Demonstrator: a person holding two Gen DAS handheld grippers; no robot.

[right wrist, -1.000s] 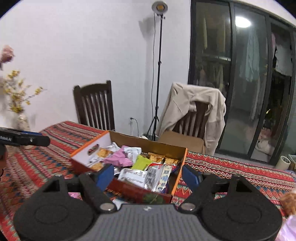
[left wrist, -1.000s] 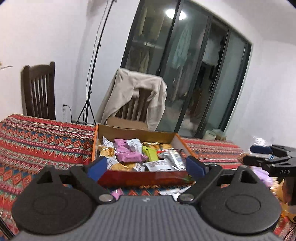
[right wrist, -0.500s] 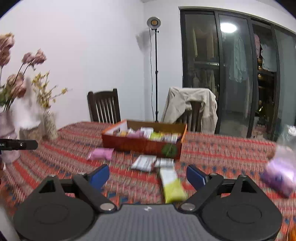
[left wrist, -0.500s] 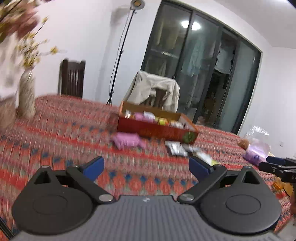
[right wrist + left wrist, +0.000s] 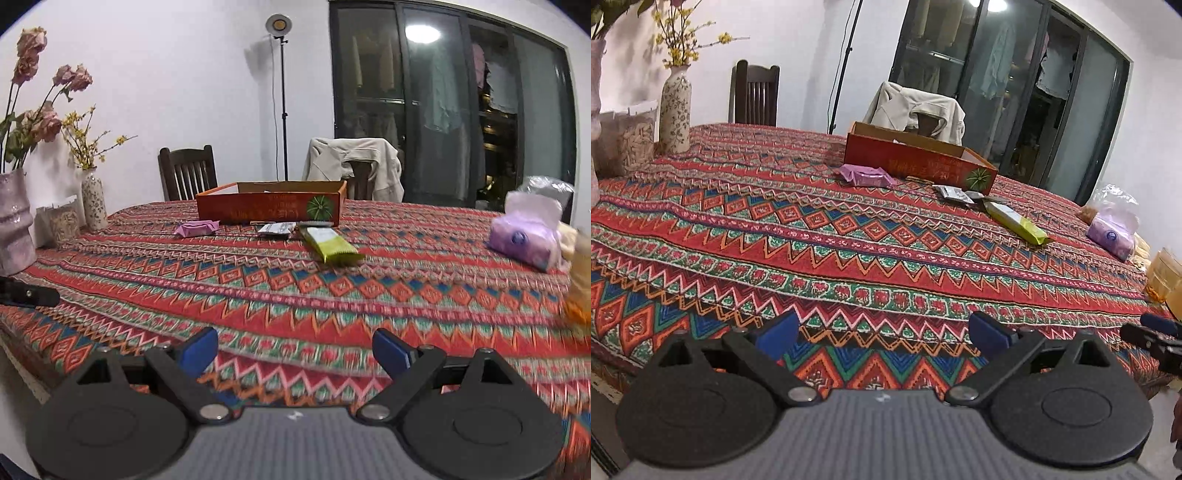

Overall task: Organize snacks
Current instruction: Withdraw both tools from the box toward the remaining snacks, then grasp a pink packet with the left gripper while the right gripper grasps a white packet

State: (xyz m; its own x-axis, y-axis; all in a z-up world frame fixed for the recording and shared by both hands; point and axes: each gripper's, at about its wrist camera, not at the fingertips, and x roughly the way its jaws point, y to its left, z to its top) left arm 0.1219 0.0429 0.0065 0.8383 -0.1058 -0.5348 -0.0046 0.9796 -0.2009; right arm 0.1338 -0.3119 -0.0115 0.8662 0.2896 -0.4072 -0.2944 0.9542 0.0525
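Observation:
A red-orange cardboard snack box (image 5: 919, 162) (image 5: 271, 210) stands at the far side of the patterned table. In front of it lie a pink packet (image 5: 866, 176) (image 5: 196, 228), silver packets (image 5: 955, 194) (image 5: 275, 229) and a yellow-green packet (image 5: 1017, 223) (image 5: 328, 245). My left gripper (image 5: 882, 334) is open and empty above the table's near edge. My right gripper (image 5: 293, 349) is open and empty too, also at the near edge. Each gripper's tip shows in the other's view, the right (image 5: 1152, 338) and the left (image 5: 29, 293).
Vases with flowers (image 5: 676, 110) (image 5: 13, 221) and a jar stand at the left. A purple tissue pack (image 5: 1110, 236) (image 5: 524, 240), a plastic bag and an amber glass (image 5: 1161, 275) sit at the right. Two chairs (image 5: 188, 171) stand behind the table.
Both grippers have pulled far back from the box to the table's near edge. The box now looks small and distant, and loose packets in front of it have come into view.

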